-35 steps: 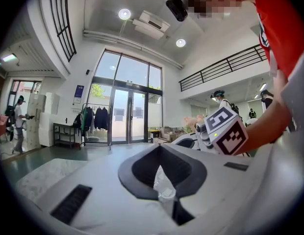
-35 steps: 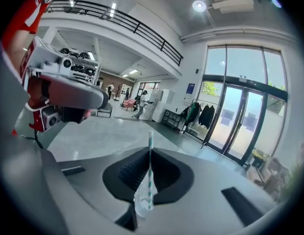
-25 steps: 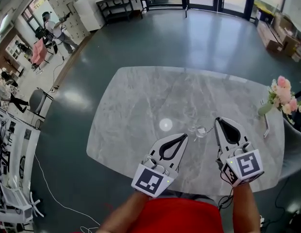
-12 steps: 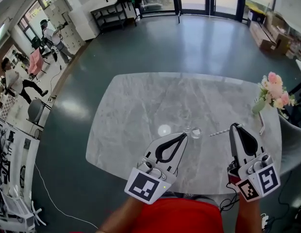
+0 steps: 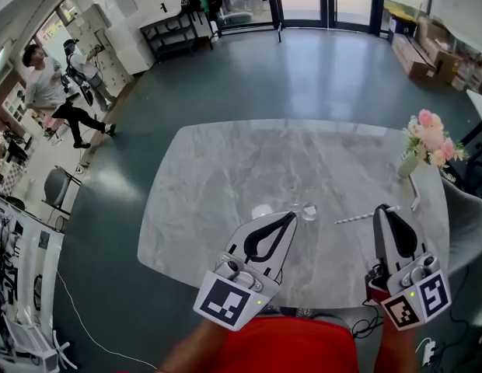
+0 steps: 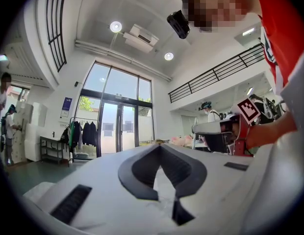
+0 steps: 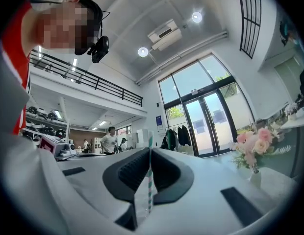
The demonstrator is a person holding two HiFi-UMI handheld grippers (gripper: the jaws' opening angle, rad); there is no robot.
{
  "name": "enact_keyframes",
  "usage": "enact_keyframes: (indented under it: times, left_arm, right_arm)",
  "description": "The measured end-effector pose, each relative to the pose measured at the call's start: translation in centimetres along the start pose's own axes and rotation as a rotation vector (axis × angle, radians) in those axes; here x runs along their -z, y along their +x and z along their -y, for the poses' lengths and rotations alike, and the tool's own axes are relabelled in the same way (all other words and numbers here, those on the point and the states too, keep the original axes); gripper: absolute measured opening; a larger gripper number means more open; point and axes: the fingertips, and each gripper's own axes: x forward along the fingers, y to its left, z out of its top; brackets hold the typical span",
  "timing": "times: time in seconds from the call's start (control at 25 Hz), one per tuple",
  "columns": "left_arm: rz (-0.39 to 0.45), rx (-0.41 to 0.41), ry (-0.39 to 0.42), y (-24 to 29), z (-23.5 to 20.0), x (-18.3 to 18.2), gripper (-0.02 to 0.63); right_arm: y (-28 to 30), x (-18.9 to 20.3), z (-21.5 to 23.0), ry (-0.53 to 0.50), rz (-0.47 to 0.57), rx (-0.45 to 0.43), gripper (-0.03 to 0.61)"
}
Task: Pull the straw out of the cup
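A small clear cup (image 5: pixel 309 210) stands on the grey marble table (image 5: pixel 225 162), right by the tips of my left gripper (image 5: pixel 292 217). The left gripper (image 6: pixel 159 146) has its jaws together, and nothing shows between them in the left gripper view. My right gripper (image 5: pixel 380 209) is to the right of the cup and shut on a white straw with teal stripes (image 5: pixel 354 218). The straw's free end points left toward the cup, clear of it. In the right gripper view the straw (image 7: pixel 150 180) runs upright between the pads of the right gripper (image 7: pixel 149 151).
A pale vase of pink flowers (image 5: pixel 424 142) stands at the table's far right, also visible in the right gripper view (image 7: pixel 251 153). A thin white object (image 5: pixel 416 199) lies beside it. A grey chair (image 5: pixel 468 231) sits off the right edge. People move about at far left.
My right gripper has drawn away to the right from the cup, carrying the straw with it. The left gripper has stayed beside the cup, shifting slightly.
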Motion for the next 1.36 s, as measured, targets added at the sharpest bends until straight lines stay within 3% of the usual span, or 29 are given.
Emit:
enact_keyframes:
  times: [1.36]
  left_arm:
    - [-0.016,0.009,-0.002,0.11,0.65,0.60,0.011]
  right_arm:
    - [-0.14,0.32,-0.46,-0.012,-0.028,-0.024,0.020]
